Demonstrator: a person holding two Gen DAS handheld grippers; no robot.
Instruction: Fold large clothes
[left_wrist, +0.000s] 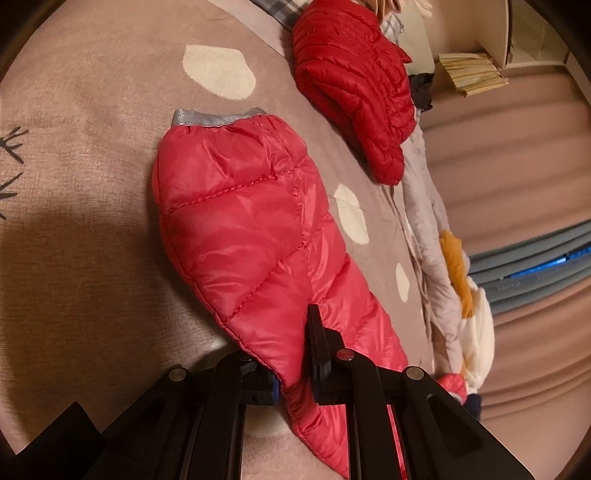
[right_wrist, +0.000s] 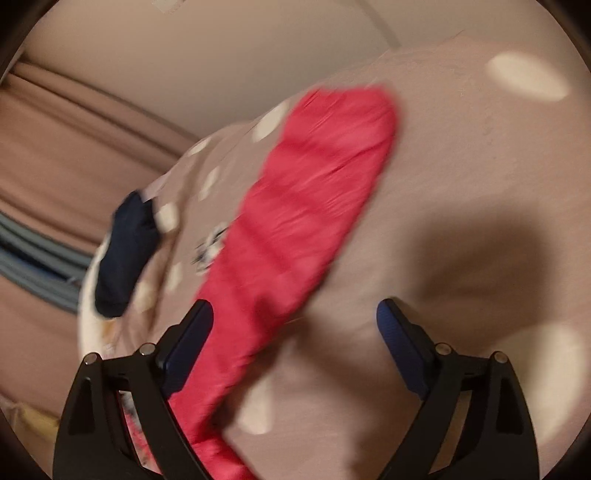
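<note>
On the bed (left_wrist: 92, 110), over a brown cover with pale spots, lies a pink-red quilted jacket sleeve (left_wrist: 240, 229), its grey cuff (left_wrist: 218, 117) at the far end. The left tongs (left_wrist: 291, 365) are closed on the near part of this sleeve, the padded cloth pinched between the two black fingers. Beyond it, near the bed's edge, rests a folded darker red quilted jacket (left_wrist: 354, 99), apart from the sleeve. A pale crumpled garment (left_wrist: 428, 221) runs along the edge beside it, with an orange and white piece (left_wrist: 465, 288) further down.

From the right wrist view, blurred, the same sleeve (right_wrist: 295, 229) stretches away across the cover. The right tongs (right_wrist: 295, 317) stand wide apart, holding nothing; the sleeve passes just beside the left finger (right_wrist: 192, 339), while the right finger is well clear of it. A dark navy item (right_wrist: 125, 254) lies at the bed's edge.
</note>
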